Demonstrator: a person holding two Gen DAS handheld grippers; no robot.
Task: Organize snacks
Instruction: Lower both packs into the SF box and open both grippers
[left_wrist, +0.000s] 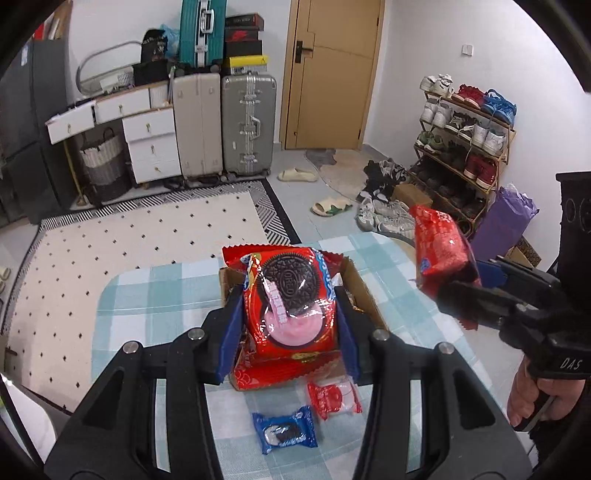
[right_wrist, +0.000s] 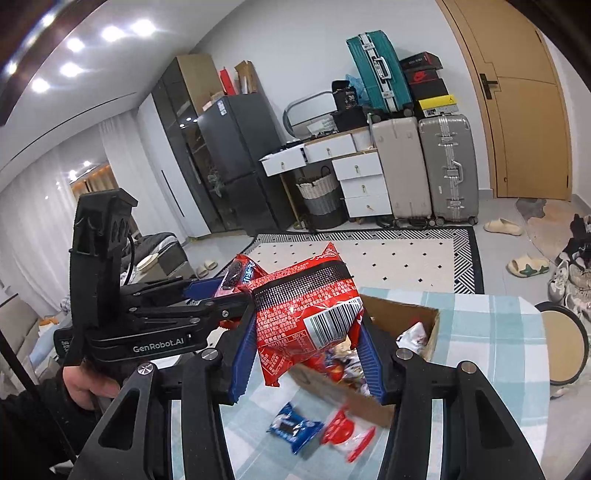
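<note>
My left gripper (left_wrist: 288, 295) is shut on a red Oreo packet (left_wrist: 291, 291), held upright between the blue pads above an open cardboard box (left_wrist: 360, 291). My right gripper (right_wrist: 306, 314) is shut on a second red snack packet (right_wrist: 306, 317) with its barcode side towards the camera, over the same box (right_wrist: 410, 314), which holds several mixed snacks. In the left wrist view the right gripper (left_wrist: 465, 277) hangs to the right with its packet (left_wrist: 439, 251). On the table lie a small blue Oreo packet (left_wrist: 284, 430) and a small red-and-white packet (left_wrist: 334, 398).
The table (left_wrist: 155, 291) wears a teal checked cloth. A round stool (right_wrist: 565, 343) stands beside its right edge. Beyond are a dotted rug (left_wrist: 129, 240), suitcases (left_wrist: 247, 125), white drawers, a shoe rack (left_wrist: 465, 147) and loose shoes on the floor. A person's hand (left_wrist: 532, 391) grips the right handle.
</note>
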